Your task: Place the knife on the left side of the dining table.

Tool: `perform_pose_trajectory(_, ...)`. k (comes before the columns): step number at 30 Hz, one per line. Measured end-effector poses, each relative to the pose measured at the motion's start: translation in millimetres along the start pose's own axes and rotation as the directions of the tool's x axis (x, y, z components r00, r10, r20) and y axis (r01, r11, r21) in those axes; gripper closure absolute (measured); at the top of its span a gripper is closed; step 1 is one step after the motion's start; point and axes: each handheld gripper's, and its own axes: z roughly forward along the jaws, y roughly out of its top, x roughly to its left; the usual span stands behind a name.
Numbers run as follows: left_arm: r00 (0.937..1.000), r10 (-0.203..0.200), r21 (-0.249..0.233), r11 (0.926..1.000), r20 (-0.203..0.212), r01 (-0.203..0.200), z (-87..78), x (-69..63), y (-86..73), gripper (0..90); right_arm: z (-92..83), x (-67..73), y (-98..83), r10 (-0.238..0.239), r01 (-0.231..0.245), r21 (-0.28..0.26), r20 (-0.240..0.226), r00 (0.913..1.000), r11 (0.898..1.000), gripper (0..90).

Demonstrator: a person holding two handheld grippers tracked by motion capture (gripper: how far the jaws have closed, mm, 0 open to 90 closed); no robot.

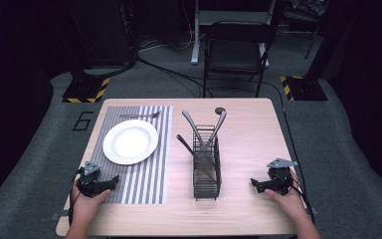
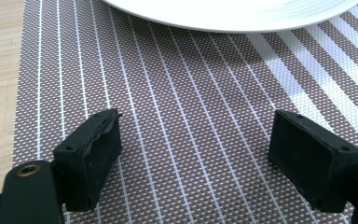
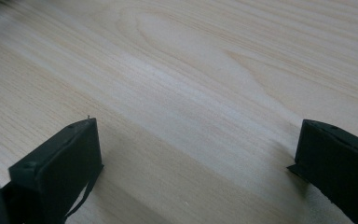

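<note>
A white plate (image 1: 130, 141) lies on a brown striped placemat (image 1: 149, 174) at the table's left. A fork (image 1: 140, 115) rests on the mat beyond the plate. A black wire caddy (image 1: 206, 167) stands mid-table with a knife (image 1: 188, 151), a spoon (image 1: 218, 122) and another utensil (image 1: 192, 126) in it. My left gripper (image 1: 110, 180) rests on the mat's near left corner, jaws wide apart and empty; the left gripper view has the gripper (image 2: 193, 144) over the placemat (image 2: 186, 107) with the plate's rim (image 2: 233, 18) ahead. My right gripper (image 1: 256, 183) sits on bare wood at the right, and the gripper (image 3: 198, 154) is open and empty.
The wooden table (image 1: 248, 129) has bare room right of the caddy. A black folding chair (image 1: 235, 47) stands beyond the far edge. Stands with yellow-black bases (image 1: 87, 89) and cables lie on the grey floor.
</note>
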Motion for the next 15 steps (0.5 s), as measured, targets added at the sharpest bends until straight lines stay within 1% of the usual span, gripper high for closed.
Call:
perform_pose_trajectory(4,0.9999,-0.007,-0.006,1.0000,-0.010,0.006,-0.1,0.0,-0.3,18.9,0.0,-0.1,-0.1,-0.002,0.002,-0.002,0.002,1.0000,1.000,0.0)
perform_pose_trajectory(9,0.9999,-0.008,-0.001,1.0000,-0.010,0.008,-0.8,0.3,-0.1,20.4,0.1,0.0,0.0,0.000,0.000,-0.001,0.000,1.0000,1.000,0.0)
perform_pose_trajectory(10,0.9995,-0.023,-0.020,0.9996,-0.023,0.023,-0.9,0.3,-0.9,22.7,0.0,-0.1,-0.1,-0.001,0.001,-0.002,0.002,1.0000,1.000,0.0)
perform_pose_trajectory(11,0.9992,-0.032,-0.019,0.9993,-0.023,0.031,-1.7,1.4,-0.7,24.9,0.0,0.0,0.0,0.000,0.000,0.000,0.000,1.0000,1.000,0.0)
perform_pose_trajectory(12,0.9992,-0.032,-0.019,0.9993,-0.023,0.031,-1.7,1.4,-0.7,26.6,0.0,0.0,0.0,0.000,0.000,0.000,0.000,1.0000,1.000,0.0)
perform_pose_trajectory(13,0.9988,-0.045,-0.021,0.9988,-0.019,0.044,-2.5,2.7,-0.4,30.0,0.0,0.0,0.0,0.000,0.000,-0.001,0.001,1.0000,1.000,0.0)
perform_pose_trajectory(14,0.9981,-0.061,-0.025,0.9978,-0.013,0.061,-3.7,4.2,0.1,30.0,0.0,0.0,0.0,0.000,0.000,-0.001,0.001,1.0000,1.000,0.0)
perform_pose_trajectory(15,0.9966,-0.082,-0.010,0.9966,0.002,0.082,-5.7,5.4,1.3,32.7,0.0,-0.1,-0.1,-0.001,0.001,-0.002,0.002,1.0000,1.000,0.0)
